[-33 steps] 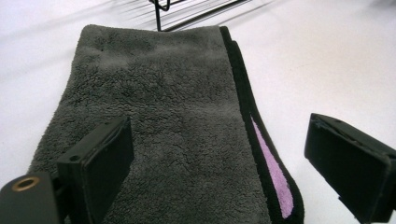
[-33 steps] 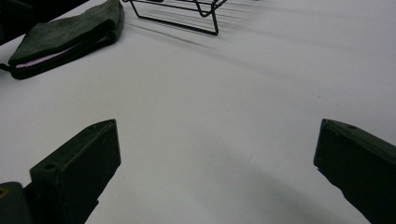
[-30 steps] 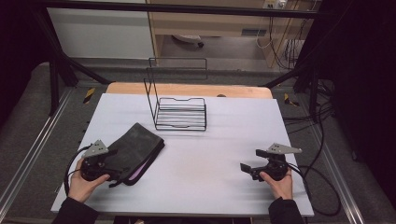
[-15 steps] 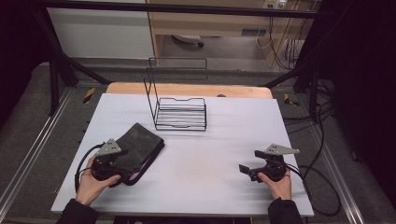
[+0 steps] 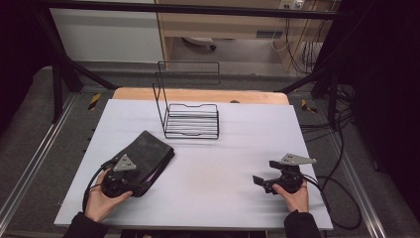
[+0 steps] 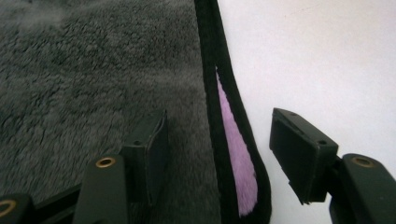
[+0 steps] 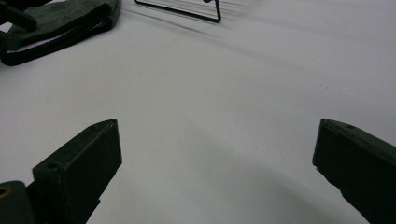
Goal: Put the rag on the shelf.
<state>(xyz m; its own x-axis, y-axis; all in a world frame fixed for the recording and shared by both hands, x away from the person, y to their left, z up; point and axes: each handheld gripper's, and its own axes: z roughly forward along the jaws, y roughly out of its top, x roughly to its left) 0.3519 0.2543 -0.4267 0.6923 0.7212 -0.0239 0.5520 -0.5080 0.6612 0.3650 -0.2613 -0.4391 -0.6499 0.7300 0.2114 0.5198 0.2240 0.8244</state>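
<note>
In the high view, take the black wire rack as your landmark. It stands on the far half of the white table top, close to the middle, and its tall back frame rises at its far-left side. Behind the rack a strip of bare wood shows at the far edge of the table. Further behind it you see grey floor, a white wall panel and a wooden cabinet. Black frame bars run down on both sides of the table, and cables lie on the floor to the right of the rack. The dark fleece pouch lies flat on the white surface, nearer to you than the rack and to its left. Your left gripper is at the near end of the pouch. Your right gripper rests on the table nearer to you than the rack and to its right, well apart from the pouch.

In the left gripper view, the jaws have just been closing. The pouch's black edge and its pink lining lie between them, but the right pad is not yet touching.

In the right gripper view, the jaws stand wide apart over bare white surface. The rack's foot is far ahead, and the pouch lies left of it.
</note>
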